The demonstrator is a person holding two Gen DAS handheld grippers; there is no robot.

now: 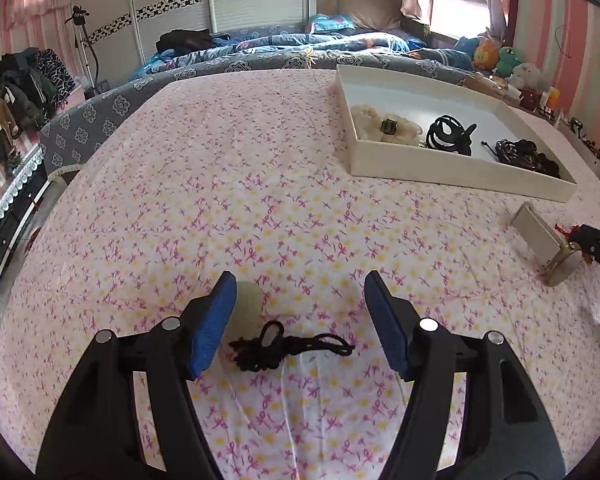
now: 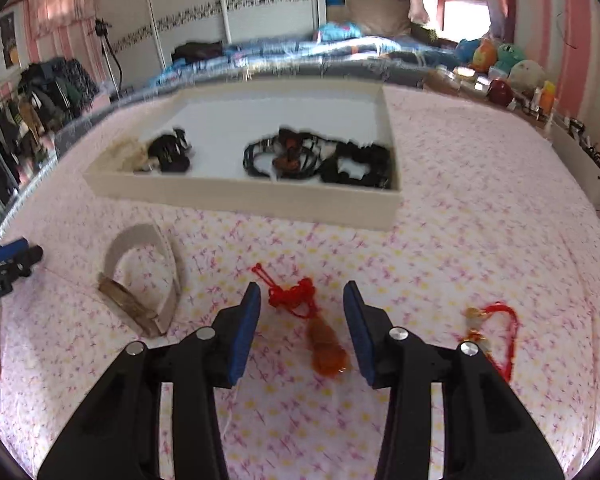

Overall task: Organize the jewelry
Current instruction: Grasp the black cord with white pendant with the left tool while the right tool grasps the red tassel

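Both claws gape: left claw [image 1: 300, 284] straddles my black cord [image 1: 290, 350], right claw [image 2: 302, 294] brackets the red-knotted amber pendant [image 2: 312, 320], near the tray [image 2: 244, 196].

Red-knotted amber pendant [image 2: 324, 344] flat on bedsheet [image 2: 460, 240]

No legible text, views perhaps too blurred

Home bedroom: bed [image 1: 284, 46], wardrobe [image 1: 220, 4], plush toys [image 1: 500, 58].
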